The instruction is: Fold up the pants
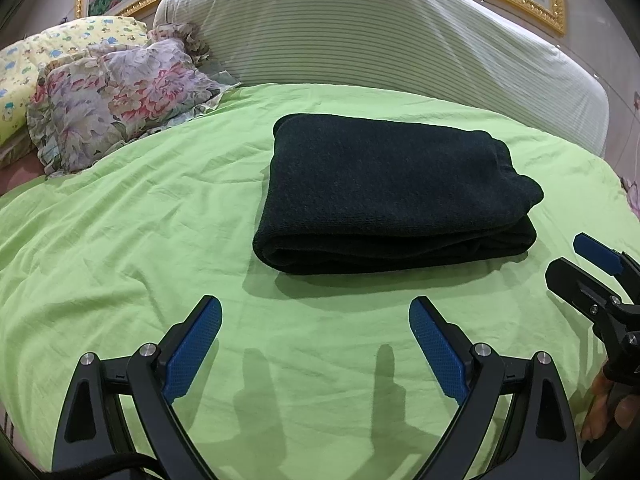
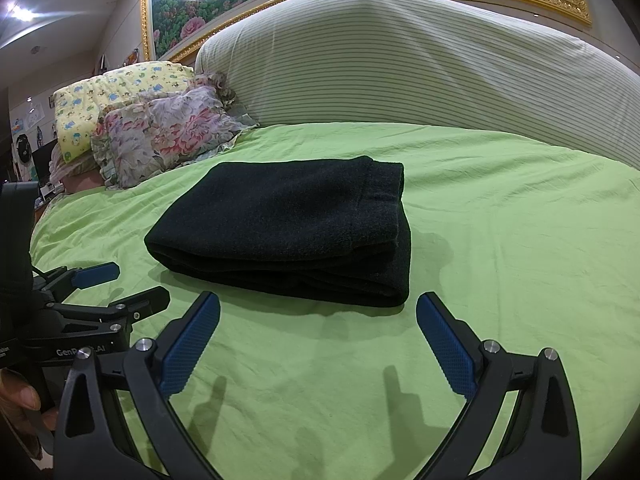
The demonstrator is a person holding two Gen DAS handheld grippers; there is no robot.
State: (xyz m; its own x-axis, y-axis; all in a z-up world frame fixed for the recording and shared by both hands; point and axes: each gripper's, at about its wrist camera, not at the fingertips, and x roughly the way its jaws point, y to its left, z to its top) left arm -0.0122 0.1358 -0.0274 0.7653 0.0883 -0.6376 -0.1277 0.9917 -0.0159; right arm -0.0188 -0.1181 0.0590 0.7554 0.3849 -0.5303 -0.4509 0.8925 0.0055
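From the left wrist view, the pants [image 1: 394, 194] lie as a thick dark folded bundle on the green bedsheet [image 1: 120, 240], just past centre toward 1 o'clock from the left tongs [image 1: 316, 320], whose blue pads stand wide apart with nothing between them and hover short of the bundle's near edge. At 3 o'clock the right tongs [image 1: 576, 264] come in from the side, also clear of the cloth. The fabric looks like a heavy knit: soft, limp, light enough to lift but likely to sag and spill open if taken by a single layer. The rounded near edge, at 12 o'clock from the pads, shows stacked layers, so a hold would best pinch the whole stack there or at the corners. A floral pillow [image 1: 120, 96] sits at 10 o'clock and a striped bolster [image 1: 360, 32] at 12, both well apart from the bundle. From the right wrist view, the pants [image 2: 288, 224] sit at 11 o'clock from the right tongs [image 2: 318, 316], which are likewise spread wide and empty, near the bundle's near right corner but not touching. The left tongs [image 2: 124, 284] show at 9 o'clock, beside the bundle's near left end. The folding looks essentially finished; the matte knit should grip well against the textured pads.
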